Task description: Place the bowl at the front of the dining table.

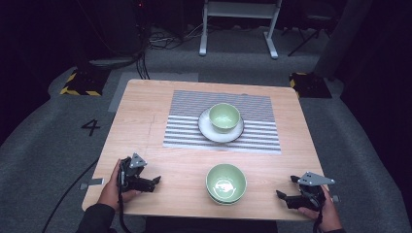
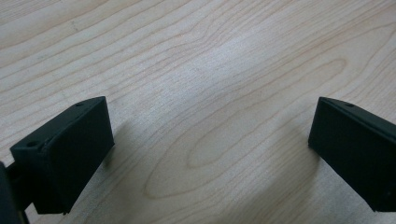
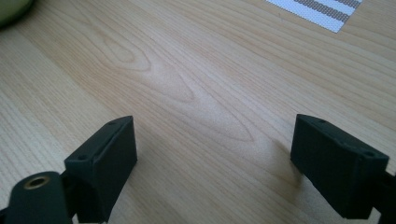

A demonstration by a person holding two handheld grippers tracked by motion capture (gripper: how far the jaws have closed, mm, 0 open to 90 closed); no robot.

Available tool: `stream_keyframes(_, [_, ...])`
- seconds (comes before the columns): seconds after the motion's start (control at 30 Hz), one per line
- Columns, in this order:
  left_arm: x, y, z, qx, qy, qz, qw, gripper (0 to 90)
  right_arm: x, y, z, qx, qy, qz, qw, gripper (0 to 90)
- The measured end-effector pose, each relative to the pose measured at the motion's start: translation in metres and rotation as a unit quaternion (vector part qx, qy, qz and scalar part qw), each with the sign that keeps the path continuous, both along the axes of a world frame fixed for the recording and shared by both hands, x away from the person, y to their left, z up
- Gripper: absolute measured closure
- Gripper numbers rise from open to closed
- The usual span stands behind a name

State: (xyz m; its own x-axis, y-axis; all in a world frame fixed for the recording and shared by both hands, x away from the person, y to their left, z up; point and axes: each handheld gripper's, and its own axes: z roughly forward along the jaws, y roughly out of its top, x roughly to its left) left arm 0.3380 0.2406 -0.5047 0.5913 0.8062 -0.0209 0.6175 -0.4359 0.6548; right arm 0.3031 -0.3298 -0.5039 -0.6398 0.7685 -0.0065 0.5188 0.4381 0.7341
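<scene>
Bowls — two green ones stacked (image 1: 226, 183) — sit near the front edge of the table (image 1: 145, 126), between the two hands and touching neither tool. The left tongs (image 1: 156, 180) rest low at the front left corner, held in the person's left hand (image 1: 114, 187), with jaws spread wide; the left gripper view shows bare wood grain between them. The right tongs (image 1: 285, 187) lie at the front right corner in the right hand (image 1: 324, 209), jaws likewise apart and gripping nothing — the right gripper view shows plain wood in the gap, a green rim at its upper left corner and a corner of the striped placemat (image 3: 322, 10) at upper right. Farther back, a third green bowl (image 1: 224, 116) stands upright on a white plate (image 1: 208, 130), centred on that placemat (image 1: 184, 121).
</scene>
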Motion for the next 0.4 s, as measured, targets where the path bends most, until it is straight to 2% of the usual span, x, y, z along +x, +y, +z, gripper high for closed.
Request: stream_keyframes(0.4, [0.0002,0.0000,0.0000,0.000,0.000,-0.001,1.0000,0.0,0.0010,-0.0009,0.0000,0.000,0.000,0.004,1.0000,14.3])
